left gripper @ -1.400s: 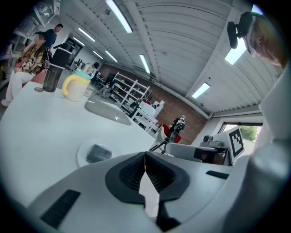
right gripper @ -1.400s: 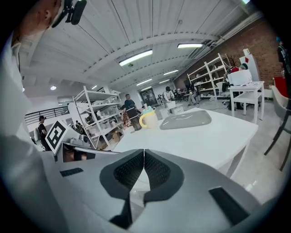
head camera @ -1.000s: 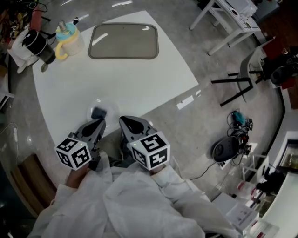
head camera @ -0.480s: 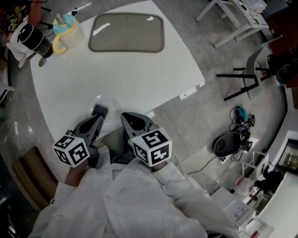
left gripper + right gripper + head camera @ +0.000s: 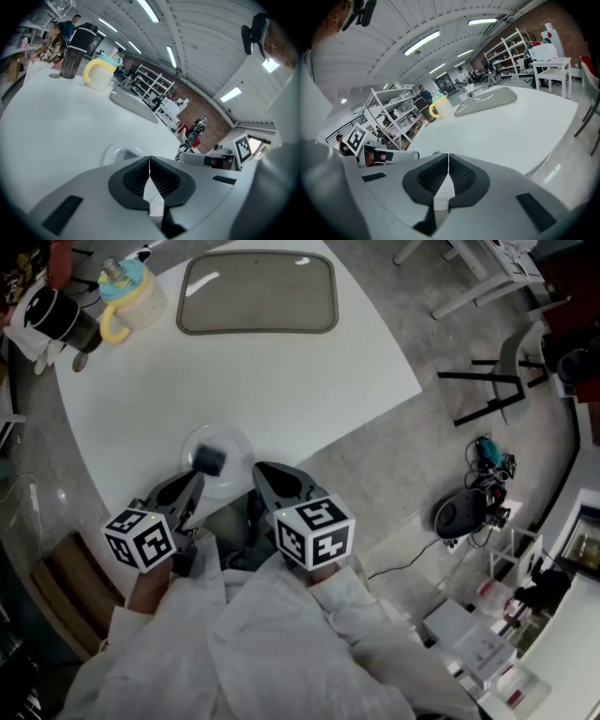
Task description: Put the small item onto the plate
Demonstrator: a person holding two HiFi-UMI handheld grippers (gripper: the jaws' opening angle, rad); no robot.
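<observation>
A small dark item [image 5: 207,460] lies on a clear round plate [image 5: 234,442] near the white table's [image 5: 262,381] front edge. The plate [image 5: 112,153] also shows just beyond the jaw tips in the left gripper view. My left gripper [image 5: 195,484] is shut with nothing in it, its tips just short of the plate's near rim. Beside it on the right, my right gripper [image 5: 264,474] is likewise shut and empty, level with the table's front edge.
A grey rectangular tray [image 5: 258,293] lies at the table's far side. A yellow and white lidded pitcher [image 5: 124,298] and a dark tumbler [image 5: 58,317] stand at the far left corner. On the floor to the right are a chair [image 5: 506,381] and a black device with cables [image 5: 464,512].
The head view has shifted, so the table and plate sit lower and more to the right in frame. Both grippers stay shut and keep their place near the plate.
</observation>
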